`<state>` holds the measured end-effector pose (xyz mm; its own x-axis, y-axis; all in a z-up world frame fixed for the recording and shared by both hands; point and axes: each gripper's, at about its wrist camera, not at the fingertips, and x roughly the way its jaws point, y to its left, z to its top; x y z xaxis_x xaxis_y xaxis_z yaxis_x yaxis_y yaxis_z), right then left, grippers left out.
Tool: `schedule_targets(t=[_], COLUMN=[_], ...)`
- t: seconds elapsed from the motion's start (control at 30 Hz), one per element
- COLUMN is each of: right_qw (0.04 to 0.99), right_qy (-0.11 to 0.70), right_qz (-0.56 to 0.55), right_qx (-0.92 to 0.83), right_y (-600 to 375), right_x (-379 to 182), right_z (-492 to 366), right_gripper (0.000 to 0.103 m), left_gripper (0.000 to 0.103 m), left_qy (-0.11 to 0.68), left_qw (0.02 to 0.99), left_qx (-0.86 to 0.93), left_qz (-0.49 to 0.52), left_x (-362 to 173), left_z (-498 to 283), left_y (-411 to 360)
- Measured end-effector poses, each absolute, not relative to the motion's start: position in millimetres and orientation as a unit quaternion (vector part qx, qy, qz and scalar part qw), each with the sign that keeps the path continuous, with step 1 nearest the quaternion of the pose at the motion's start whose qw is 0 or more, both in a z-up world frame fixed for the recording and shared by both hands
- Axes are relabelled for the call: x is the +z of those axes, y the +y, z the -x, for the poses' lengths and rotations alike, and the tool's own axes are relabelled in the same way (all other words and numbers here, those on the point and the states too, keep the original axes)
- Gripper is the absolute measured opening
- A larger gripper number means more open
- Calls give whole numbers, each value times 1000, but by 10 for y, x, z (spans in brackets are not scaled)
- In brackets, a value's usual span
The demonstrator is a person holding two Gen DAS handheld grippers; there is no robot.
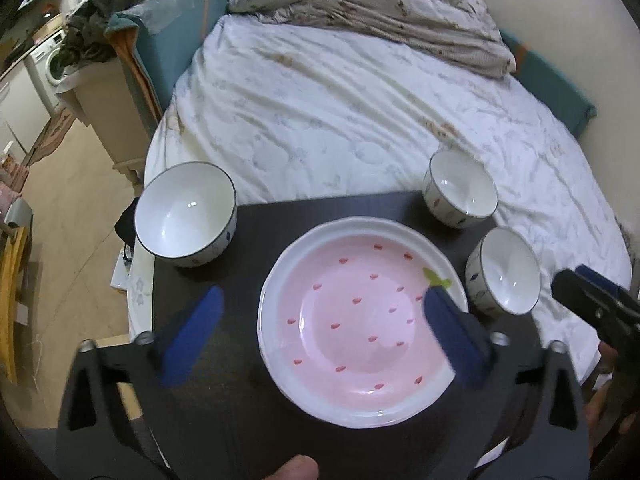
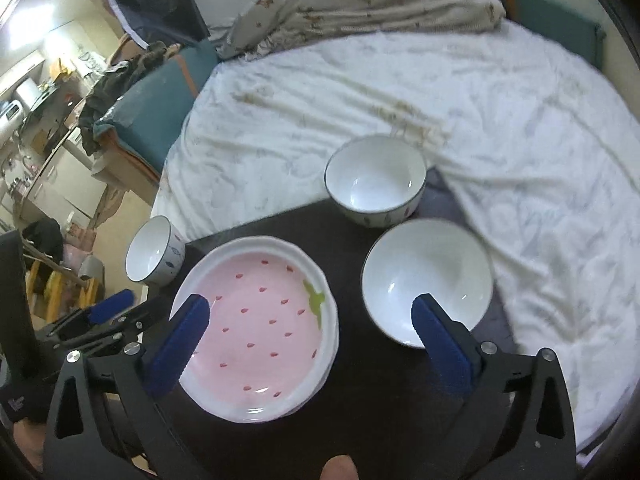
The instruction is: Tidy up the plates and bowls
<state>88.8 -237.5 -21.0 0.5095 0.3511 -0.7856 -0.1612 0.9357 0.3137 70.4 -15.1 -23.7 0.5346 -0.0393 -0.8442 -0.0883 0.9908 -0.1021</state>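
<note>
We held both grippers above the dark table (image 1: 248,264), each with its jaws spread wide and nothing between them. In the left wrist view the left gripper (image 1: 320,336) framed the pink strawberry plate (image 1: 360,320) at lower centre, which seemed to sit on other plates beneath it. The large bowl (image 1: 185,213) stood at middle left, at the table's corner; two small bowls (image 1: 460,188) (image 1: 503,271) stood to the right of the plate, well apart from the large one. In the right wrist view the right gripper (image 2: 316,344) hung over the gap between plate and nearest bowl (image 2: 427,280). We judged the plates stacked and the bowls still to be gathered. Next we would need to close on one bowl's rim and nest it in another.
</note>
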Motion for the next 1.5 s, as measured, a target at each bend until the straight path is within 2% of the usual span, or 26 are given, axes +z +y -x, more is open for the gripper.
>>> schedule_targets(t=[0.2, 0.47, 0.7, 1.0, 1.1, 1.17, 1.27, 1.33, 1.5], right_qw=[865, 864, 829, 764, 759, 759, 750, 754, 751], right_qy=[473, 478, 537, 605, 612, 614, 618, 616, 627], right_qz=[-104, -121, -137, -215, -212, -210, -230, -221, -201], right_qx=[135, 103, 76, 59, 59, 55, 58, 56, 58], right_y=[-2613, -3076, -3523, -3773, -3750, -3742, -3752, -3731, -3616], right_x=[-65, -74, -418, -975, -1005, -1020, -1060, -1046, -1122], right_z=[-883, -1023, -1302, -1533, -1571, -1565, -1574, -1603, -1626], right_gripper=[103, 103, 103, 101, 88, 72, 64, 64, 52], left_gripper=[103, 103, 103, 103, 103, 103, 98, 88, 70], left_qy=[437, 474, 518, 558, 574, 585, 601, 613, 627], left_qw=[896, 879, 854, 829, 817, 810, 798, 788, 777], left_qx=[34, 27, 25, 4, -8, -13, -23, -35, -52], left_qz=[69, 43, 35, 41, 42, 47, 47, 45, 28], left_x=[16, -31, -247, -485, -599, -682, -811, -889, -1050], left_z=[-664, -826, -1062, -1393, -1486, -1537, -1604, -1641, -1678], left_y=[-222, -525, -825, -1210, -1361, -1446, -1562, -1633, -1782])
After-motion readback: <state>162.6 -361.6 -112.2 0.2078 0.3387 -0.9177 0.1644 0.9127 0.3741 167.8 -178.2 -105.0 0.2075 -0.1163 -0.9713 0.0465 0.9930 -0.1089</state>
